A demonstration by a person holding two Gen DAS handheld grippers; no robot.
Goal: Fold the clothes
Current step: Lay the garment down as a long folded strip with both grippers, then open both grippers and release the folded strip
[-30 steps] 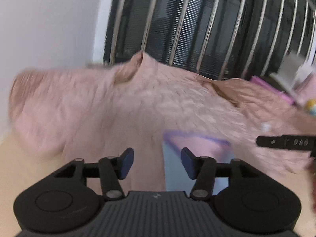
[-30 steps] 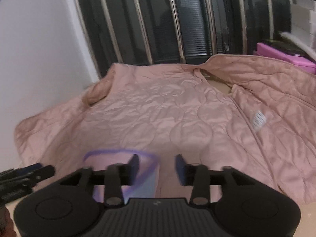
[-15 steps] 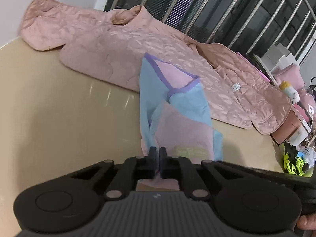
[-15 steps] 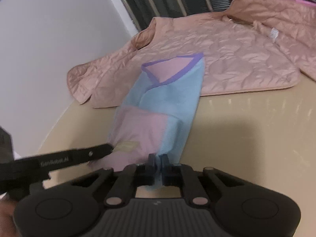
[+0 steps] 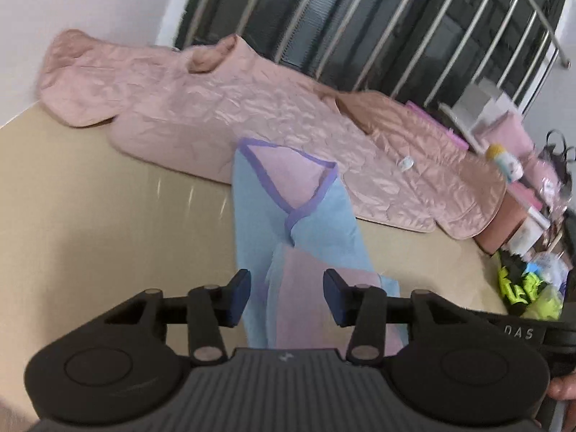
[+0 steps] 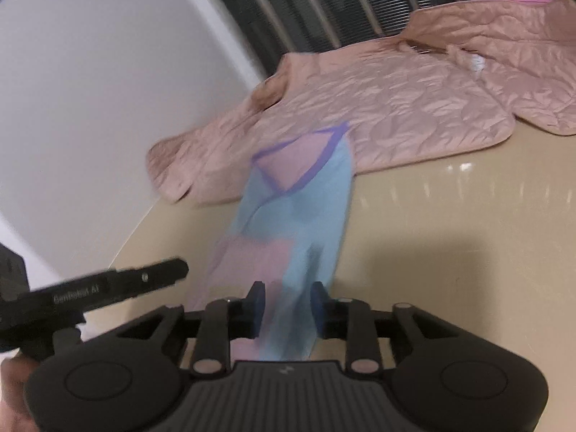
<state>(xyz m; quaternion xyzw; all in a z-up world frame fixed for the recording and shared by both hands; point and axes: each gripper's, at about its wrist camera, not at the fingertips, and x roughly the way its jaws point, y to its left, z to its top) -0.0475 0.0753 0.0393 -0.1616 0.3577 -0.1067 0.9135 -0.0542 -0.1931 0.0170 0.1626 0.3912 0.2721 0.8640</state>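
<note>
A smooth, glossy beige counter is seen under a broad quilted pink jacket, crinkled and satiny, spread along the far edge. A long, narrow folded garment of soft blue and pink cloth, trimmed in purple, is laid from the jacket toward the grippers. The left gripper and right gripper are held over its near end, jaws apart

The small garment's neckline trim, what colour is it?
Purple, edging the neckline trim of the blue and pink garment; clearest in the left wrist view.
</note>
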